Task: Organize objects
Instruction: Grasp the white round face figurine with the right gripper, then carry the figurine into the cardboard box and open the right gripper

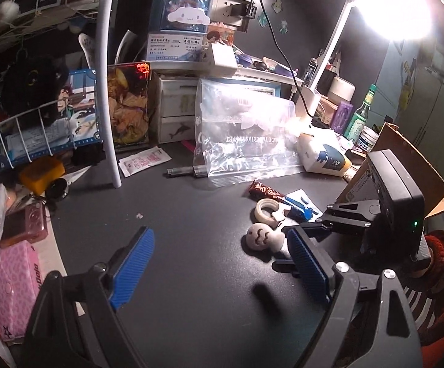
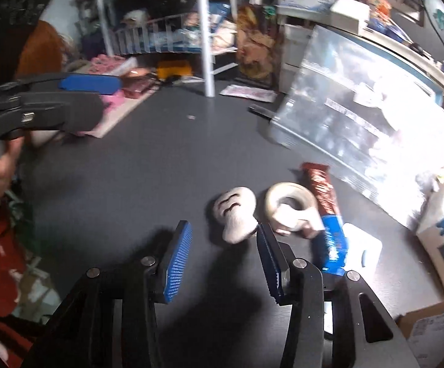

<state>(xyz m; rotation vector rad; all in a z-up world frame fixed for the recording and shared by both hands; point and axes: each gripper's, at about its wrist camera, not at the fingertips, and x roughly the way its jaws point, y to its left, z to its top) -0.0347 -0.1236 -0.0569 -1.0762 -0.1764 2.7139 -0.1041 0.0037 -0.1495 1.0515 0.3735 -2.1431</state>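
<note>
The small cream plush ghost (image 2: 237, 217) lies on its side on the dark desk (image 2: 136, 165), toward the near right edge, a stitched black face on its round head, soft and easily squashed. The right gripper (image 2: 225, 263) hangs just before it, its blue-padded jaws spread and empty, lined up as if to take it. Just beside it sit a tape dispenser (image 2: 292, 211) and a brown-and-blue snack bar (image 2: 324, 211), with the clear zip bag (image 1: 240, 135) standing behind, probably the destination. The left gripper (image 1: 218, 263) hovers wide open over bare desk, holding nothing.
</note>
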